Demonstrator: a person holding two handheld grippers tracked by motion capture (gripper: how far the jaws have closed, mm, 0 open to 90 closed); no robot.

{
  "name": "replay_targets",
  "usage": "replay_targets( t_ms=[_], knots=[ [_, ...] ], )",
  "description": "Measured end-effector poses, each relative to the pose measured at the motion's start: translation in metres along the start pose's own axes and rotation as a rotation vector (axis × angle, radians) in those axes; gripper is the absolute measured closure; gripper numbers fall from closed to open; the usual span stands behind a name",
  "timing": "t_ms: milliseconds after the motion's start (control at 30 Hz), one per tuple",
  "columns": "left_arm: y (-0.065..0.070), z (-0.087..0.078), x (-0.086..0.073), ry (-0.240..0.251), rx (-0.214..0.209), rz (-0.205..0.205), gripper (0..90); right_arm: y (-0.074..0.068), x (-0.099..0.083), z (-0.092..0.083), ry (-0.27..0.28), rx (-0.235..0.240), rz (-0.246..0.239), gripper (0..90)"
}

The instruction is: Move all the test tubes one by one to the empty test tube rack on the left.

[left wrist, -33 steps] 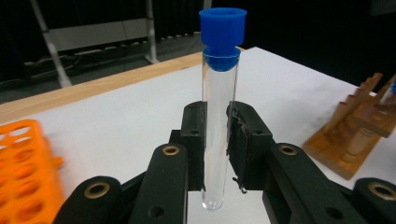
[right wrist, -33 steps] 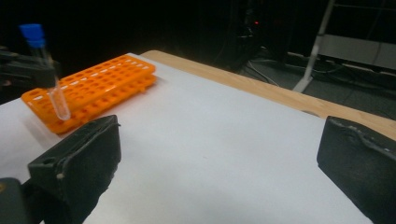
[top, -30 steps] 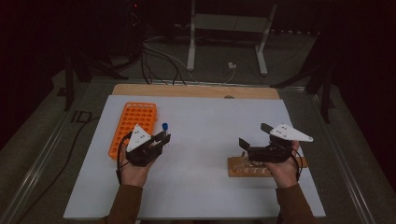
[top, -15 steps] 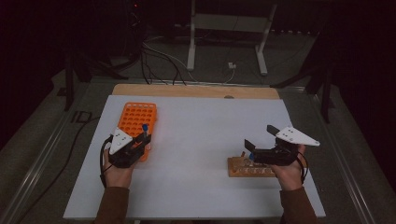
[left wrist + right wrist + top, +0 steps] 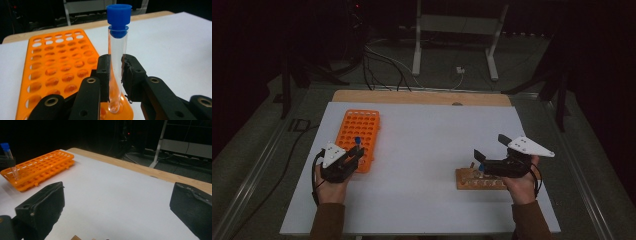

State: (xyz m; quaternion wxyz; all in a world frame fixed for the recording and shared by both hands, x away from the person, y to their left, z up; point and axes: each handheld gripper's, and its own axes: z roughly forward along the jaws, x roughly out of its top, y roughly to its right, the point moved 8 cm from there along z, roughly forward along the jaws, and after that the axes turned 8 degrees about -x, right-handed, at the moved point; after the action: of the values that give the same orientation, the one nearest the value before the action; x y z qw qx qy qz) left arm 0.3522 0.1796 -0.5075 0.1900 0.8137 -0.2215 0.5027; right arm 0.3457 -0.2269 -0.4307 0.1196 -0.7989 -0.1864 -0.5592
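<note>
Your left tool (image 5: 115, 75) is clenching a clear test tube (image 5: 116, 67) with a blue cap (image 5: 119, 18), its pads pressing on the glass from both sides and the tube standing upright between them. In the left gripper view the tube's rounded bottom is sitting at the near edge of the orange rack (image 5: 60, 67), though you cannot tell from this angle whether it is inside a hole or just above one. In the high view your left hand (image 5: 332, 182) is resting at the near end of the rack, with the blue cap showing just over the rack's near rows. A second ago that hand was farther toward the middle of the tabletop (image 5: 427, 150), beside the rack's right edge; it has been sliding left and toward you while sinking lower, carrying the tube along.

Your right tool (image 5: 117, 207) is standing released, its two black jaws wide apart with nothing between them. In the high view it is hovering just over the wooden block (image 5: 482, 179) near the tabletop's right front, and your right hand (image 5: 519, 182) is keeping the same spot as a second ago. The rack and block are lying well apart on the white tabletop.
</note>
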Motion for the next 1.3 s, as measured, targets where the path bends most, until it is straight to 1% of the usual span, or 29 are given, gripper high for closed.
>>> replay_targets(
  t_ms=[67, 167, 233, 333, 433, 633, 767, 967, 1067, 1100, 1167, 1233, 1300],
  knots=[
    [0.000, 0.000, -0.004, -0.013, 0.000, -0.001, 76.4, 0.000, 0.000, 0.000, 0.001, 0.001, 0.000, 0.3],
    [-0.001, 0.002, -0.011, -0.053, 0.003, 0.007, 76.5, 0.000, 0.000, -0.001, 0.001, 0.001, 0.000, 0.3],
    [-0.001, 0.003, -0.014, -0.072, -0.002, 0.008, 76.5, 0.000, 0.000, -0.001, 0.000, 0.000, 0.001, 0.3],
    [0.000, 0.005, -0.018, -0.103, 0.002, 0.026, 76.7, 0.001, -0.001, -0.001, 0.000, 0.000, -0.001, 0.3],
    [0.000, 0.006, -0.020, -0.116, -0.004, 0.031, 76.9, 0.001, -0.001, -0.001, 0.001, 0.000, 0.001, 0.3],
    [0.002, 0.009, -0.027, -0.174, 0.002, 0.059, 77.1, 0.000, -0.002, -0.001, -0.002, 0.003, 0.002, 0.3],
    [0.002, 0.010, -0.027, -0.177, 0.001, 0.060, 77.1, 0.001, -0.002, -0.001, -0.002, 0.003, 0.001, 0.3],
    [0.003, 0.009, -0.029, -0.178, -0.001, 0.051, 77.0, 0.000, -0.003, 0.000, -0.005, 0.004, -0.001, 0.3],
    [0.001, 0.008, -0.029, -0.179, 0.009, 0.044, 75.8, 0.000, -0.003, 0.000, -0.005, 0.005, 0.002, 0.3],
    [0.000, 0.007, -0.029, -0.176, 0.014, 0.040, 74.7, 0.000, -0.002, 0.000, -0.004, 0.005, 0.002, 0.3],
    [-0.001, 0.006, -0.029, -0.164, 0.007, 0.015, 67.2, 0.000, -0.002, 0.000, -0.001, 0.006, 0.000, 0.3],
    [-0.002, 0.005, -0.028, -0.148, 0.001, 0.005, 62.0, 0.000, -0.002, -0.001, -0.001, 0.004, -0.001, 0.3],
    [-0.002, 0.003, -0.025, -0.124, 0.001, -0.009, 54.9, 0.001, -0.002, -0.001, -0.001, 0.004, 0.002, 0.3]
  ],
)
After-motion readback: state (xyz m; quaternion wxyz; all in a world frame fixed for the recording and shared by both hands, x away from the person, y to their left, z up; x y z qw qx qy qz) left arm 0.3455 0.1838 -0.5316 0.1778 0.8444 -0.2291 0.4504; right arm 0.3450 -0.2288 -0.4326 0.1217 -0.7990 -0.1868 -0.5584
